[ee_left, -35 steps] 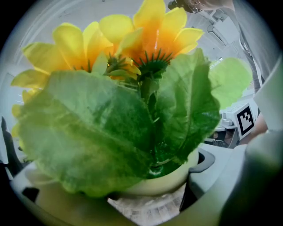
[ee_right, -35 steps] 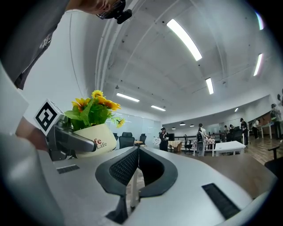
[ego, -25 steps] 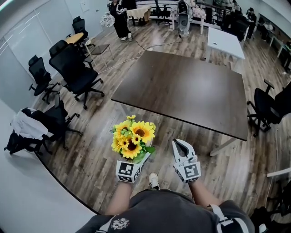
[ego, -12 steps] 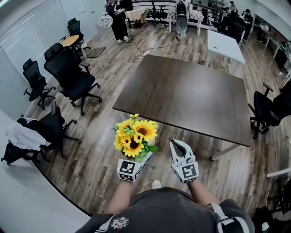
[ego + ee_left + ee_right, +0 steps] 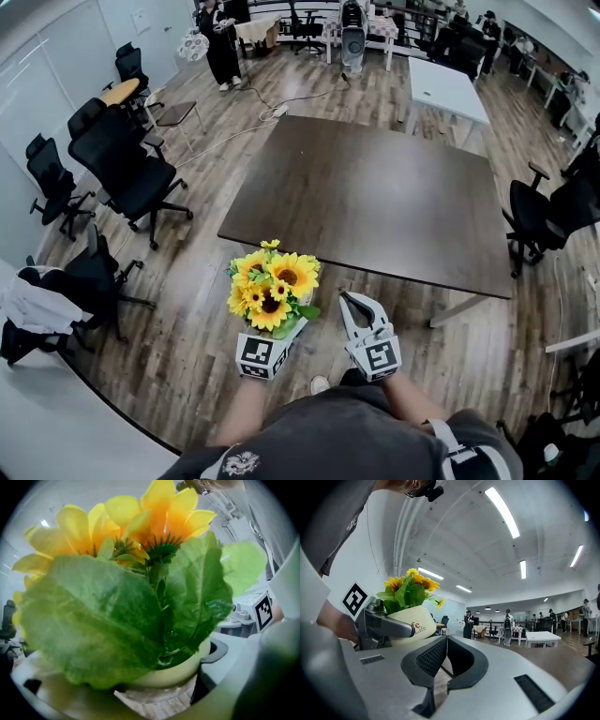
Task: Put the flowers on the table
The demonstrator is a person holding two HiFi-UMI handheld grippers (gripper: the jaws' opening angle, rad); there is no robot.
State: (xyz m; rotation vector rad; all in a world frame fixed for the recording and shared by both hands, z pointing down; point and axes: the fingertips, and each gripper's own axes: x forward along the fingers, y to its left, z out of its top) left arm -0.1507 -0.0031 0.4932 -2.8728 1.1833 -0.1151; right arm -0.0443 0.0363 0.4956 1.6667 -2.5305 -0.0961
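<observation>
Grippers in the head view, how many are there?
2. The left gripper, low and left of centre, is shut on the cream pot of yellow sunflowers. The right gripper, just to its right, is shut and empty. None seem hidden.

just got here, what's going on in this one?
A person is carrying a pot of sunflowers clamped in the left gripper, upright and in front of the body. The right gripper is shut with nothing between its jaws. The dark table lies just ahead. The flowers are over the wooden floor, short of the table's near edge, so they are not set down yet.
</observation>
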